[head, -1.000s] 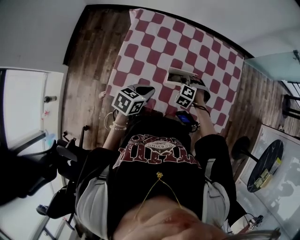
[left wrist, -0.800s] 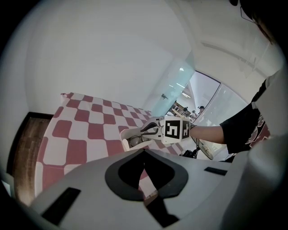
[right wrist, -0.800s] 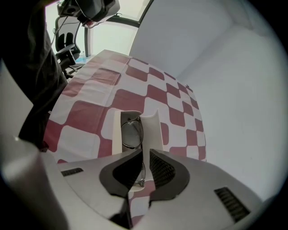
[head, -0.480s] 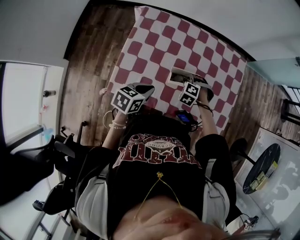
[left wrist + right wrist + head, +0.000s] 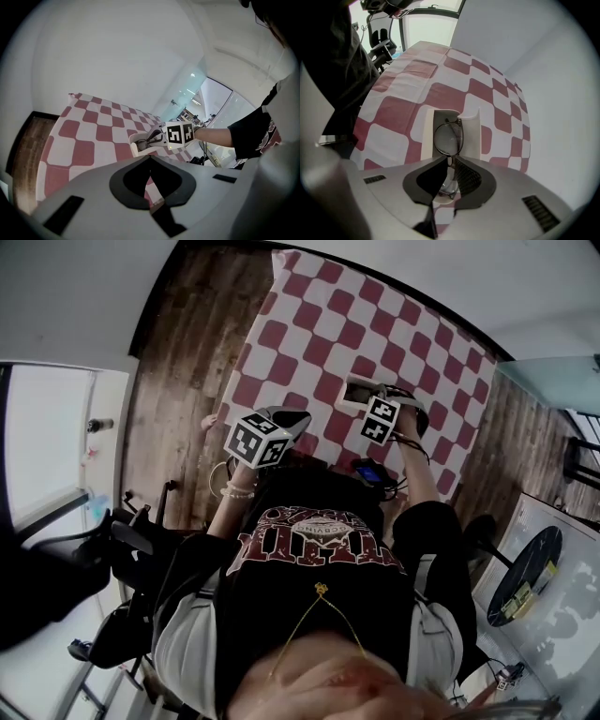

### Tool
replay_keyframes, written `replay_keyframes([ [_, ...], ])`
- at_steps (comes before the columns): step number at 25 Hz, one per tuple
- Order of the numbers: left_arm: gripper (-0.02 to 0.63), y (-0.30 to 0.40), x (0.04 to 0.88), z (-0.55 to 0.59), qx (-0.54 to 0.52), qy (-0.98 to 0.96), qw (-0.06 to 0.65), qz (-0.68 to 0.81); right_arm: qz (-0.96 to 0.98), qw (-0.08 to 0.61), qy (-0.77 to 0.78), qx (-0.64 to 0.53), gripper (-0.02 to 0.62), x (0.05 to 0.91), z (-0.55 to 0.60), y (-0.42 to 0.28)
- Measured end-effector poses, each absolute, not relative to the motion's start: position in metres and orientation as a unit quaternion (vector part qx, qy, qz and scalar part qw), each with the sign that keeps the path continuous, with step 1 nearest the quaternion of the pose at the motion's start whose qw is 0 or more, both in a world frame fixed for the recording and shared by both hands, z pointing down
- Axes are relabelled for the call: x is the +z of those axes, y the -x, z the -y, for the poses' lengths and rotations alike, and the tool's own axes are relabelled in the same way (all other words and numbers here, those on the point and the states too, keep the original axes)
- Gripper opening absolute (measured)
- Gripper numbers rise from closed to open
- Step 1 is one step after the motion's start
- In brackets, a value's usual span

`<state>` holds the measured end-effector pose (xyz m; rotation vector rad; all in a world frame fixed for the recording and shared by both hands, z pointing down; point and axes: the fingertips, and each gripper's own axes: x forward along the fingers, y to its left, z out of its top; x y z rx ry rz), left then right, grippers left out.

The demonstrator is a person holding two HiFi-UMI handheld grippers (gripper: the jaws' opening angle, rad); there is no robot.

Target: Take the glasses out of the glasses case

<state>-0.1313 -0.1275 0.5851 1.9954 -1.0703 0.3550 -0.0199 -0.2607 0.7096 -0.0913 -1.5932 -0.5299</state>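
Right gripper [image 5: 450, 161]: fingers are closed on the bridge of the glasses [image 5: 448, 137]. One lens is seen beyond the fingertips, the other behind them through the gap in the fingers. The glasses are held over the open white case [image 5: 473, 133], within its outline. Whether they touch its lining cannot be told.

The case is laid on the red-and-white checked worktop [image 5: 440, 89].

Left gripper [image 5: 150, 158]: fingers are closed together with nothing between them. It is held above the near edge of the worktop, well apart from the case and pointed toward it.

In the head view the right gripper is seen at the case, with the left gripper to the lower left of it.
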Motion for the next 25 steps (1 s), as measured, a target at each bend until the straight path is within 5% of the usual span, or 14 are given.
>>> replay_keyframes([
  [25, -0.002, 0.107, 0.584, 0.133, 0.173, -0.812, 0.39, 0.399, 0.706, 0.675, 0.027, -0.215, 0.057, 0.714, 0.264, 0.022],
])
